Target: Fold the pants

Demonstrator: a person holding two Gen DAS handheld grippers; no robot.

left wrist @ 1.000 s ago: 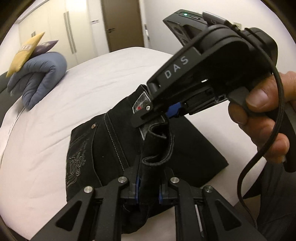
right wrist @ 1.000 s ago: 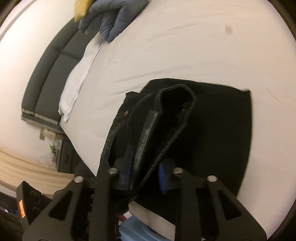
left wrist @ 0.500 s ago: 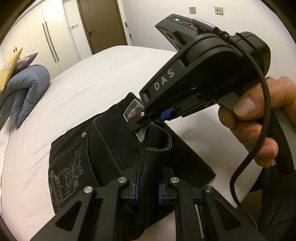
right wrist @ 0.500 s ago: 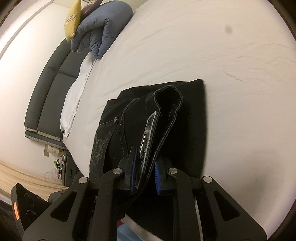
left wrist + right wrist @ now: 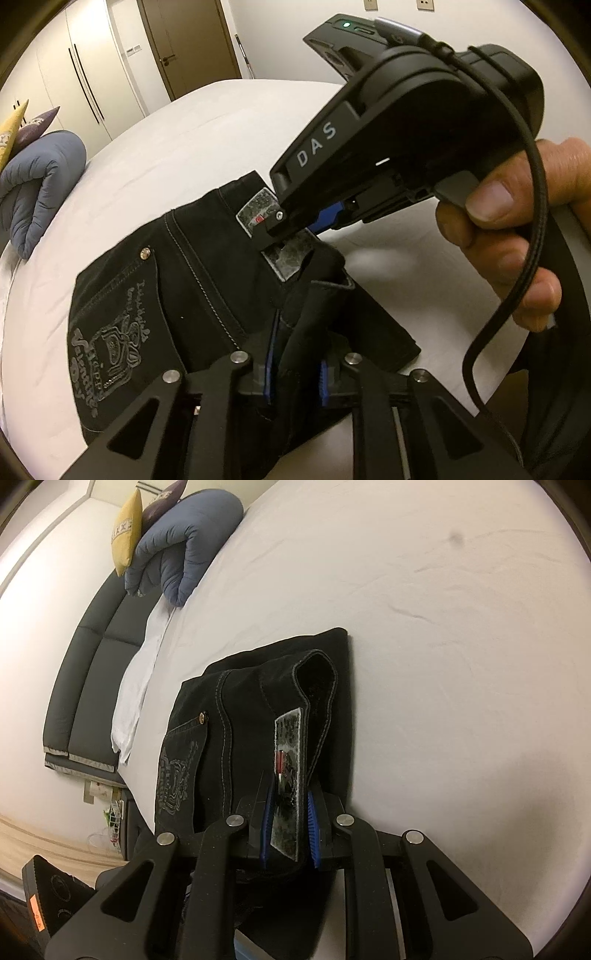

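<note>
Black jeans (image 5: 155,295) lie folded on the white bed, back pocket with pale embroidery facing up. My left gripper (image 5: 295,380) is shut on the waistband's near edge. The right gripper (image 5: 291,229), held in a bare hand, shows in the left wrist view; it clamps the waistband at the grey leather patch (image 5: 258,214). In the right wrist view the right gripper (image 5: 288,834) is shut on the patch (image 5: 288,775) and the jeans (image 5: 240,709) stretch ahead over the sheet. The waistband stands raised between both grippers.
White bed sheet (image 5: 443,627) extends far and right. A folded blue duvet (image 5: 184,554) with a yellow pillow (image 5: 125,531) and a purple one lies at the head. Dark headboard (image 5: 85,672) on the left. Wardrobe and brown door (image 5: 177,44) stand behind the bed.
Both grippers have carried the waistband forward over the folded legs, so less lower fabric shows. The right gripper closed tighter on the patch. Both holds stay.
</note>
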